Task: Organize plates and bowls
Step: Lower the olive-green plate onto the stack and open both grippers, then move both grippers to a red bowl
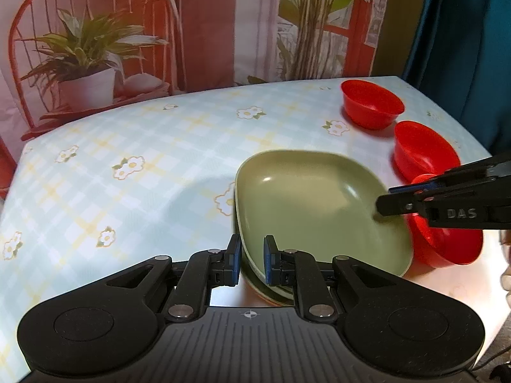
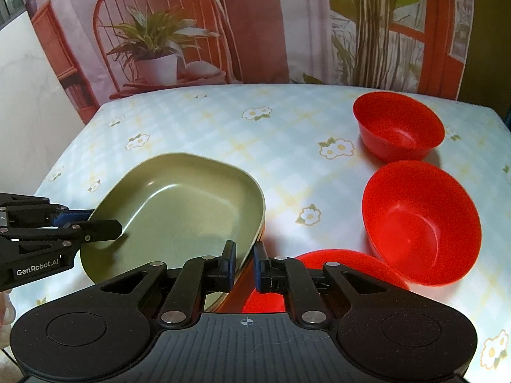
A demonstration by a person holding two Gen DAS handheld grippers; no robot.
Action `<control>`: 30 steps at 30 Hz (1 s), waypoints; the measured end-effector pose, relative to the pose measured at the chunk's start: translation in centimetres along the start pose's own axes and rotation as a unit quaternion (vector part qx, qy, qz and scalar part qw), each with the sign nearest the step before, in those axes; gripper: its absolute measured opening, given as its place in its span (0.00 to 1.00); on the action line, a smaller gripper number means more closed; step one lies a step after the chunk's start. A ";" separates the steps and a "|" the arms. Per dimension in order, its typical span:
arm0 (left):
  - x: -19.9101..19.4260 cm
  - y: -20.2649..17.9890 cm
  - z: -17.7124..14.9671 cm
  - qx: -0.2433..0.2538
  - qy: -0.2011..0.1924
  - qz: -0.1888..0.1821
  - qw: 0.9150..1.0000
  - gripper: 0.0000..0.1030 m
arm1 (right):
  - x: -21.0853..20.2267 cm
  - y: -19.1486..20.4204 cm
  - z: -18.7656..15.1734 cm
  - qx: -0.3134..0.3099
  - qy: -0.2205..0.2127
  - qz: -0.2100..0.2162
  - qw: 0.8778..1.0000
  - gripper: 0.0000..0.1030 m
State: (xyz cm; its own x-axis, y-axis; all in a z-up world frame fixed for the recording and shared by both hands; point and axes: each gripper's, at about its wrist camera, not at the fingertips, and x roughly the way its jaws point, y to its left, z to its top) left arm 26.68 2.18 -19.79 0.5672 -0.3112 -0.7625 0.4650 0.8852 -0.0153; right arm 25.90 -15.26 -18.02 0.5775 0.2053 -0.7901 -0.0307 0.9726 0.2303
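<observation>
I hold the green plate (image 1: 306, 204) by two opposite rims: my left tool (image 1: 252, 260) is pinched on the near rim right at its tips, and my right tool (image 2: 244, 266) is pinched on the rim on the other side, so the plate sits between the two tools, just ahead of each. There seems to be a second plate nested under it, since I see another rim edge below the top one by my left tips, but I cannot tell whether either pinch takes in both. The plate looks stiff and glazed, probably ceramic, so I judge it fairly heavy, slick under the pads and liable to chip if it drops. The raised rim is the only place to take hold, and two opposite grips keep it from tipping. Three red bowls stand to the right of my right tool on the flowered worktop (image 2: 287, 146): a far bowl (image 2: 399, 126), a middle bowl (image 2: 421, 220) and a near bowl (image 2: 345, 265) partly hidden behind my fingers. They look like thin, light plastic, best lifted by the rim.
</observation>
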 end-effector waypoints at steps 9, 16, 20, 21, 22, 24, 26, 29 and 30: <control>0.3 0.8 -0.4 -0.010 0.002 0.004 1.000 0.20 | -0.3 0.3 0.0 -0.007 0.000 0.004 1.000 0.16; 1.2 1.3 -1.1 -0.024 0.006 -0.005 1.000 0.21 | 0.2 0.6 -0.1 -0.013 0.008 -0.002 1.000 0.16; 1.2 1.5 -1.0 -0.031 0.005 -0.008 0.999 0.21 | 0.3 0.7 -0.1 -0.012 0.006 -0.002 1.000 0.16; 1.1 1.6 -0.9 -0.033 0.003 -0.008 0.999 0.21 | 0.3 0.6 -0.1 -0.011 0.005 -0.001 1.000 0.16; 1.0 1.7 -0.8 -0.036 -0.001 -0.009 0.999 0.22 | 0.2 0.6 -0.1 -0.010 0.002 0.000 1.000 0.16; 0.6 1.7 -0.6 -0.041 -0.009 -0.006 0.999 0.22 | 0.0 0.5 0.0 -0.009 -0.004 0.004 1.000 0.17; 0.1 1.7 -0.3 -0.048 -0.018 -0.005 0.999 0.22 | -0.3 0.4 0.1 -0.014 -0.012 0.006 1.000 0.18; -0.7 1.5 0.3 -0.053 -0.032 -0.004 0.998 0.22 | -1.0 0.2 0.4 -0.021 -0.026 0.011 0.999 0.18; -0.9 1.3 0.5 -0.054 -0.035 -0.003 0.998 0.22 | -1.3 0.1 0.5 -0.022 -0.031 0.011 0.999 0.18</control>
State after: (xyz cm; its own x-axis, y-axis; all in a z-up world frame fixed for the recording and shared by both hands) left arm 27.15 3.44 -18.77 0.6124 -0.3368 -0.7152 0.3943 0.9143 -0.0929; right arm 25.61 -15.44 -16.69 0.6252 0.2218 -0.7482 -0.0799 0.9719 0.2214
